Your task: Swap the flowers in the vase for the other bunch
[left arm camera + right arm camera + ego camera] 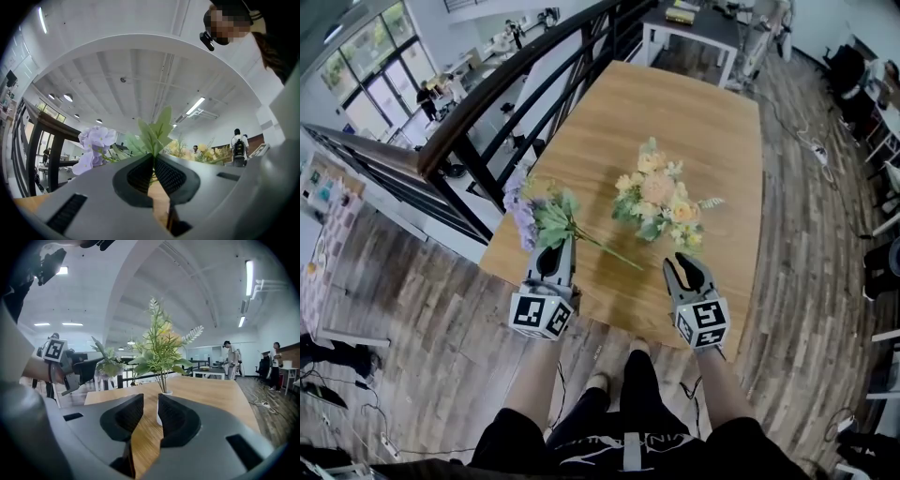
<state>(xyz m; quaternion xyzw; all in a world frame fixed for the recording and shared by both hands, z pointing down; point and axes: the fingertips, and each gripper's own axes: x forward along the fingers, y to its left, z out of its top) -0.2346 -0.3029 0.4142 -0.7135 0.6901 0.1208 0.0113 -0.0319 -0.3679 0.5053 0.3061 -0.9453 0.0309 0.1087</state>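
Note:
A yellow and peach bunch (661, 199) stands on the wooden table (703, 122). The right gripper view shows it upright in a small white vase (164, 393). My left gripper (555, 249) is shut on the stem of a purple bunch (525, 211), whose long stem trails right over the table. In the left gripper view its purple flowers (93, 140) and green leaves rise just past the closed jaws. My right gripper (686, 264) hovers at the table's near edge, short of the vase. Its jaws (150, 401) stand a little apart with nothing between them.
A dark railing (487, 103) runs along the table's left side, with a drop to a lower floor beyond. A white table (694, 33) with items stands behind the far end. Cables lie on the wood floor at right. Several people stand far off.

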